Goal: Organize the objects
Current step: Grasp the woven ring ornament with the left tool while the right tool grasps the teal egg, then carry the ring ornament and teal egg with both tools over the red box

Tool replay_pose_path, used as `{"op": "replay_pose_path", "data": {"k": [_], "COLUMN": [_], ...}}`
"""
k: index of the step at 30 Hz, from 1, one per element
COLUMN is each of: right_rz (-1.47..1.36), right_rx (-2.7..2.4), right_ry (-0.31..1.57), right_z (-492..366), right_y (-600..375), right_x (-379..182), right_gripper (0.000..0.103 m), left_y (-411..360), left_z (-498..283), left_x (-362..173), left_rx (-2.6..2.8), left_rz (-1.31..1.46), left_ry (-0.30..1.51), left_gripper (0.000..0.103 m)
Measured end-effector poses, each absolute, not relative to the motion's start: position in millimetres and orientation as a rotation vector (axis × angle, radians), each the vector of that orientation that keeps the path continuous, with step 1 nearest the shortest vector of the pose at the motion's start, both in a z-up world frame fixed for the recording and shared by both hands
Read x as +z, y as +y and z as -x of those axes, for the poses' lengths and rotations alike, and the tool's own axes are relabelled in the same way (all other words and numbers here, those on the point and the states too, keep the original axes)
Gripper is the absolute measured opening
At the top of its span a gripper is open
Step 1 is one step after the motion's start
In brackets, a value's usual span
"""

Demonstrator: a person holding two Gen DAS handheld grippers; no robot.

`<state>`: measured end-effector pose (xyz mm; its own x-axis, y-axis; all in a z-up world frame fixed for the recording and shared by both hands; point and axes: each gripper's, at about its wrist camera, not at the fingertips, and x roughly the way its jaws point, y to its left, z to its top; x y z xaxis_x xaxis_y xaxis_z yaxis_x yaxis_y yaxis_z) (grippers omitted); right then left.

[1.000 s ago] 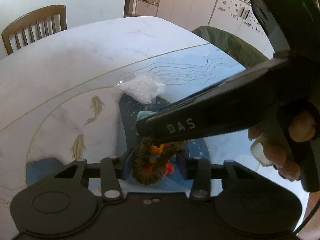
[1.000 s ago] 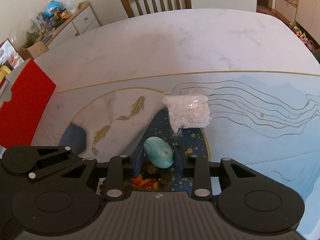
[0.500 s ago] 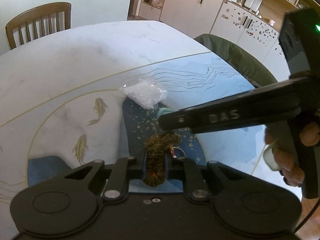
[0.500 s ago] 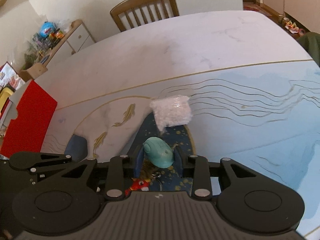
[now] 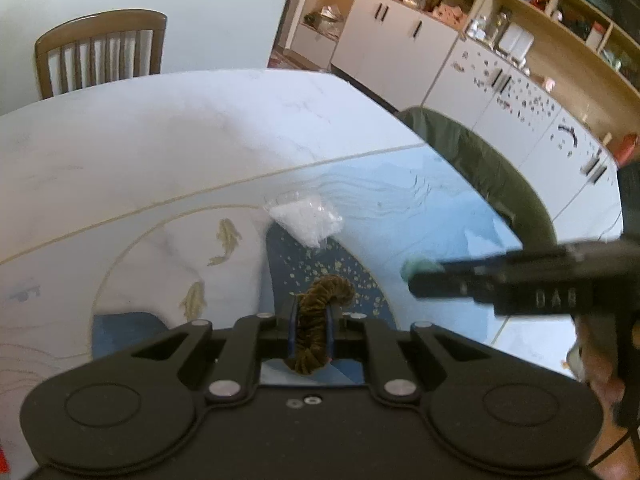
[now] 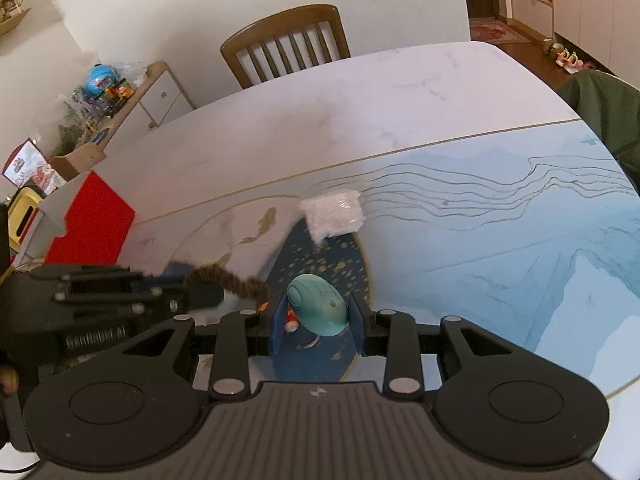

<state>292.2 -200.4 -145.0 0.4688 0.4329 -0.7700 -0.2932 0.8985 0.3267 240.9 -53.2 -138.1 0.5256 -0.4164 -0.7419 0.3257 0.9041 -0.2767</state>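
— While both tools hang over the table point(image 6: 400, 92), what does the left gripper point(image 5: 311, 330) have?

— Its two blue fingers point(image 5: 293, 330) are pinched onto a brown fuzzy scrunchie point(image 5: 316, 320). The ring is squeezed flat between them, and its far end curls out past the tips above the dark blue, gold-speckled patch of the table mat point(image 5: 420, 216).

— And the right gripper point(image 6: 316, 320)?

— Clamped around a teal computer mouse point(image 6: 318, 308), one blue finger on each side of the shell. The mouse is tilted, nose toward the camera, clear of the mat. In the left wrist view that gripper comes in from the right, blurred, with a sliver of teal at its tip point(image 5: 420, 268).

— Do the two tools touch?

— From the right wrist view the left gripper sits just to the left, the scrunchie's end near the mouse; whether they touch I cannot tell.

— Anything on the mat?

— A clear bag of white bits point(image 6: 332, 214) lies beyond both grippers, at the far edge of the dark patch. A small red-and-white thing point(image 6: 291, 318) shows just under the mouse, too hidden to name.

— Round the table?

— A wooden chair point(image 6: 286, 46) at the far side and a red box point(image 6: 90, 220) at the left edge.
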Motion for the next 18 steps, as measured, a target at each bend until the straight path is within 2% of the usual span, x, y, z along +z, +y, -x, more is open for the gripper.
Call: {"op": "replay_pose_path", "data": {"k": [18], "right_rz": [-0.05], "right_rx": [0.578], "right_ry": [0.879], "right_z": [-244], "right_y": [-120], "right_x": [-76], "right_gripper": [0.033], "left_y": [35], "left_z": [-195], "left_x": [-68], "left_rx": [-0.342], "left_rz": [0.165], "left_ry": [0.817], "left_gripper": [0.012]}}
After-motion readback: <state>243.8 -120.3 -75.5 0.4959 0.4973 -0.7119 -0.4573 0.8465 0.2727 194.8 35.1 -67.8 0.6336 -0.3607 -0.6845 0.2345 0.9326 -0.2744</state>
